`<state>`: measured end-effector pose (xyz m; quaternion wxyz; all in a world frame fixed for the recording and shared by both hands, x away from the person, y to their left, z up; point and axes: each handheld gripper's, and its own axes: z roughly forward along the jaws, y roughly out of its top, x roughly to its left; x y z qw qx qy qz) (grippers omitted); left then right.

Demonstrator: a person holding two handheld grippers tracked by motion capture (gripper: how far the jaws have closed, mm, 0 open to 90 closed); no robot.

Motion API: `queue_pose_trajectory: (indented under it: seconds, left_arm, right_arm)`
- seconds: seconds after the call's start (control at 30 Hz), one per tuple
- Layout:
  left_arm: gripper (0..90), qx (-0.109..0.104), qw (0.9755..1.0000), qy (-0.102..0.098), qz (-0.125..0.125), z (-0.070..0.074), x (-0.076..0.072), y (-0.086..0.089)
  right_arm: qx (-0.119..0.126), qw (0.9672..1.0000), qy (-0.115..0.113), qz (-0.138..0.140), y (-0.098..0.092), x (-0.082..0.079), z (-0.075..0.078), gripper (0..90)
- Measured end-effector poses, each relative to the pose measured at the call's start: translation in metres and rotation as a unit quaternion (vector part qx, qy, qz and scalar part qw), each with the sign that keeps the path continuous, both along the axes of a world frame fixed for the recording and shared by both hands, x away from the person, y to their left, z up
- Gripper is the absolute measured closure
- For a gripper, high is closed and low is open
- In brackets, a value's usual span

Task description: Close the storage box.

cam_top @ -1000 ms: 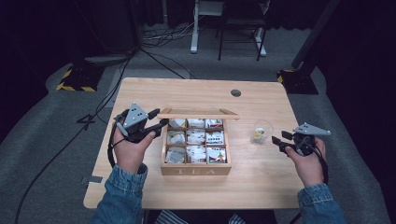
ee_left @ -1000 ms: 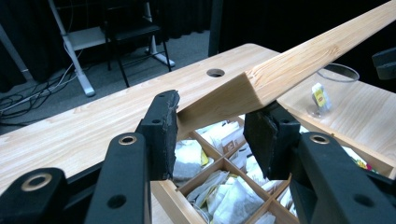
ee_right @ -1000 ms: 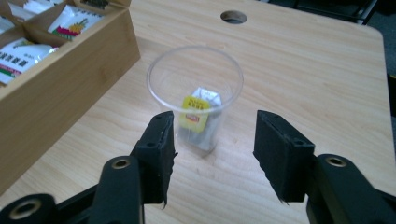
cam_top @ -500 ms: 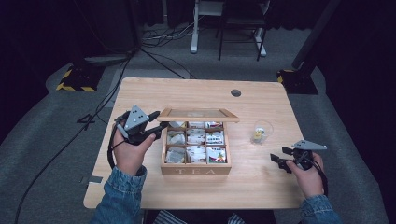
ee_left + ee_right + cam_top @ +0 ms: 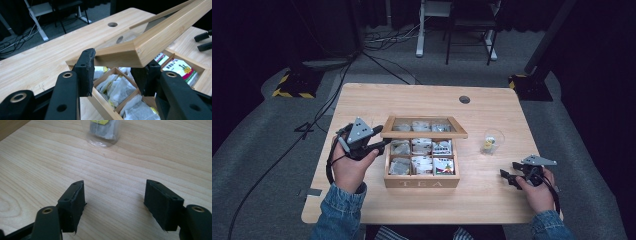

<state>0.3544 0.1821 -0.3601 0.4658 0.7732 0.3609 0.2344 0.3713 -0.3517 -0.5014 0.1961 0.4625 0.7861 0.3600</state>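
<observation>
**Tea box lid held raised**

Left tool [image 5: 113,75] clenched on the left corner of the glass-paned lid [image 5: 424,127], tilted up over the wooden tea box [image 5: 422,181] mid-table [image 5: 492,100]. Right tool [image 5: 113,203] released, jaws just widened, nothing between, low near the right edge, plastic cup [image 5: 491,141] beyond.

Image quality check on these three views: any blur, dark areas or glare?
High view: soft overall, room around the table nearly black. Left gripper view: near jaws slightly soft, lid and tea bags sharp, the lid's clear pane showing a faint sheen. Right gripper view: evenly lit, wood grain crisp, plastic cup cut off at the top.
</observation>
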Motion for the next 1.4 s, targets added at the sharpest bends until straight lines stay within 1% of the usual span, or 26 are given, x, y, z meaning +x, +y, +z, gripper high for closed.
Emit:
queue_pose_trajectory:
  seconds: [0.03, 0.1, 0.13, 0.17, 0.33, 0.6, 0.77, 1.17, 1.4]
  left_arm:
    - [54.9, 0.002, 1.0000, 0.001, 0.000, 0.000, -0.001, 0.000]
    - [55.0, 0.004, 1.0000, 0.005, -0.001, -0.002, -0.003, 0.000]
    - [55.0, 0.005, 1.0000, 0.004, -0.001, -0.002, -0.003, 0.000]
    - [55.0, 0.005, 1.0000, 0.008, -0.001, -0.003, -0.005, 0.000]
    - [55.3, 0.011, 0.9998, 0.014, -0.002, -0.005, -0.011, 0.000]
    - [54.9, 0.025, 0.9993, 0.027, -0.006, -0.009, -0.021, 0.000]
    - [54.6, 0.039, 0.9984, 0.041, -0.007, -0.013, -0.026, -0.002]
    - [54.6, 0.054, 0.9967, 0.060, -0.011, -0.022, -0.030, -0.003]
    - [53.5, 0.063, 0.9944, 0.082, -0.022, -0.026, -0.031, -0.003]
  right_arm:
    - [-0.002, 1.0000, -0.006, 0.001, 0.000, 0.000, -0.001, 33.2]
    - [-0.008, 0.9999, -0.009, 0.000, 0.001, 0.000, -0.001, 32.8]
    - [-0.009, 0.9999, -0.010, 0.001, 0.002, 0.000, -0.002, 32.6]
    - [-0.009, 0.9999, -0.010, 0.000, 0.002, 0.000, -0.002, 32.5]
    - [-0.010, 0.9999, -0.010, 0.000, 0.002, 0.001, -0.002, 32.4]
    - [-0.011, 0.9999, -0.012, 0.001, 0.003, 0.000, -0.002, 32.2]
    - [-0.012, 0.9998, -0.013, -0.001, 0.003, -0.001, -0.002, 32.5]
    - [-0.011, 0.9999, -0.012, 0.000, 0.003, -0.001, -0.002, 32.4]
    - [-0.012, 0.9998, -0.013, -0.001, 0.003, -0.001, -0.002, 32.4]
